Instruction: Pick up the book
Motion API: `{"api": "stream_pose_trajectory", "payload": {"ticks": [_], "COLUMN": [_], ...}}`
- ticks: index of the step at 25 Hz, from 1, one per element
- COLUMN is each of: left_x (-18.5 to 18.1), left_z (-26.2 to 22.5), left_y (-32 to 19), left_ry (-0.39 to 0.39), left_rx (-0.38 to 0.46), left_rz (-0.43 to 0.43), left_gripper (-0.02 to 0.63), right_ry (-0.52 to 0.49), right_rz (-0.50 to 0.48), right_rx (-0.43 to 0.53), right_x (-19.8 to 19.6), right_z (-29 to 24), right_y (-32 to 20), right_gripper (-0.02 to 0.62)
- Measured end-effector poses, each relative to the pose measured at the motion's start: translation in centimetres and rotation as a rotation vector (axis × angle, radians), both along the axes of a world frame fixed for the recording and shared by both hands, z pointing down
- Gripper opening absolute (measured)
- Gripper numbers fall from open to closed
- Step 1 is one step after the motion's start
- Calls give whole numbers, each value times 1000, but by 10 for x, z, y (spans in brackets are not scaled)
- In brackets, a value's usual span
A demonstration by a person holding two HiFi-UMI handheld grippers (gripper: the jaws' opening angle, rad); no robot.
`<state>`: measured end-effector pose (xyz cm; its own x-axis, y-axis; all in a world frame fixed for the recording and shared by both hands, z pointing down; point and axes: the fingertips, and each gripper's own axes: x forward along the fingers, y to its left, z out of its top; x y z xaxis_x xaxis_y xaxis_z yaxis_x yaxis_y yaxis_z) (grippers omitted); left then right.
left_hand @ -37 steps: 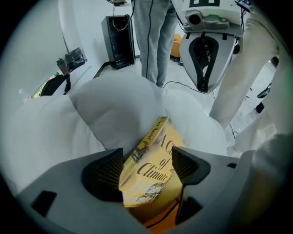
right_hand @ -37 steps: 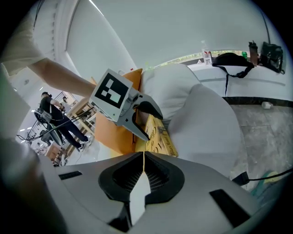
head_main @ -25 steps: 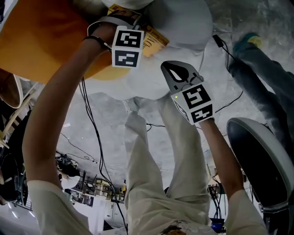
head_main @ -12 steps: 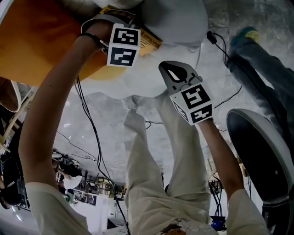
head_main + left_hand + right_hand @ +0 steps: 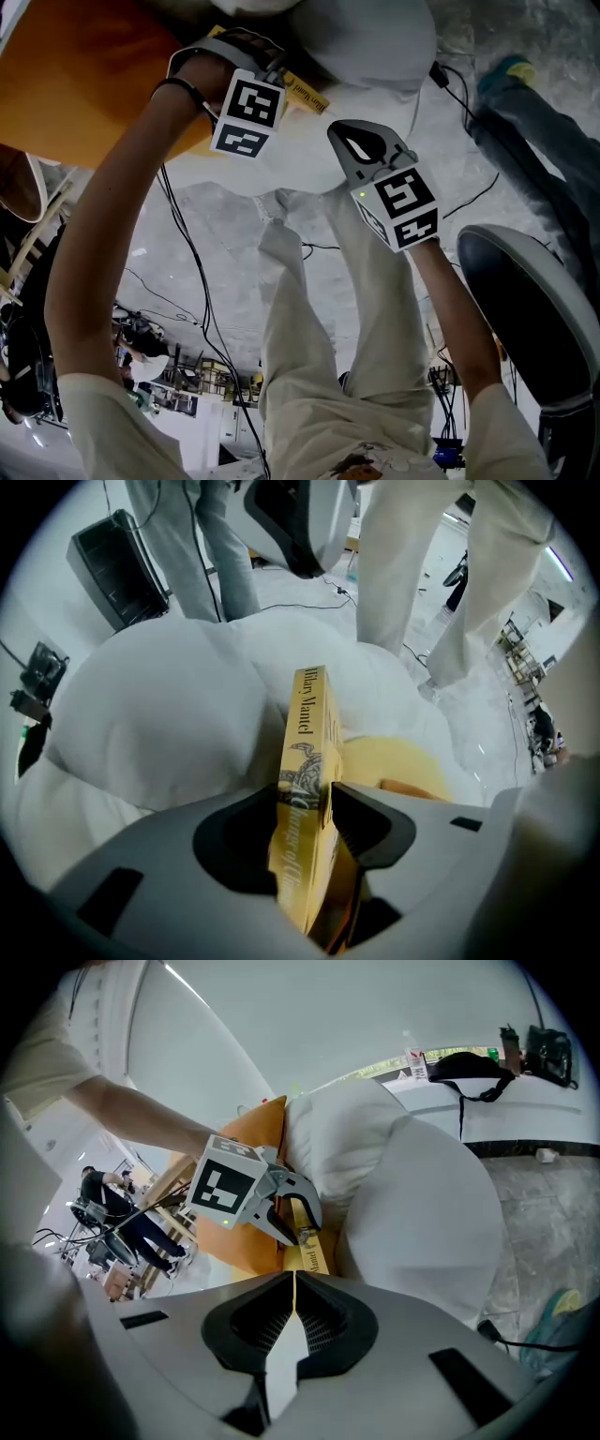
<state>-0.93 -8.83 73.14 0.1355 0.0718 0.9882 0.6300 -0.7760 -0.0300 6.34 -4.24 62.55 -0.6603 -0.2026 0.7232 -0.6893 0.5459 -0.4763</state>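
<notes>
Left gripper view: the left gripper's (image 5: 305, 803) jaws were closing on the spine-up yellow book (image 5: 307, 714), with both pads against its glossy covers, amid puffy white cushions (image 5: 159, 714). The right gripper view added the smooth orange cushion (image 5: 246, 1143) flanking the book, and the right gripper (image 5: 292, 1283), ribbed pads together, empty.

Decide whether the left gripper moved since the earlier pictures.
Yes. The left gripper slid down the picture, nearing the lower edge of the cushion, jaws closing on the book.
</notes>
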Motion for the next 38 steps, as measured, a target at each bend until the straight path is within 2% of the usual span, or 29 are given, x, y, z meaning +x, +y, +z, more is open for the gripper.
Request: {"api": "stream_pose_trajectory", "payload": {"ticks": [4, 7, 12, 15, 20, 28, 33, 38], "left_x": [0, -4, -12, -16, -22, -19, -8, -12], "left_z": [2, -2, -18, -27, -43, -73, -105, -125], "left_y": [-1, -4, -10, 5, 5, 5, 12, 19], "left_ry": [15, -2, -6, -4, 26, 81, 137, 160], "left_rx": [25, 5, 18, -21, -23, -112, -171, -217], "left_rz": [36, 16, -32, -96, -189, -413, -513, -611], "left_gripper": [176, 164, 153, 149, 146, 143, 143, 143], "right_ry": [0, 3, 3, 17, 29, 36, 37, 43], "right_rz": [-1, 4, 14, 19, 36, 50, 59, 70], "right_rx": [-7, -13, -7, -14, 2, 15, 24, 38], "right_x": [-6, -10, -7, 0, 2, 5, 6, 9], "right_z": [2, 0, -8, -13, -23, -42, -59, -77], "right_y": [5, 6, 5, 14, 13, 19, 25, 25], "right_gripper": [25, 25, 25, 25, 25, 25, 25, 25]}}
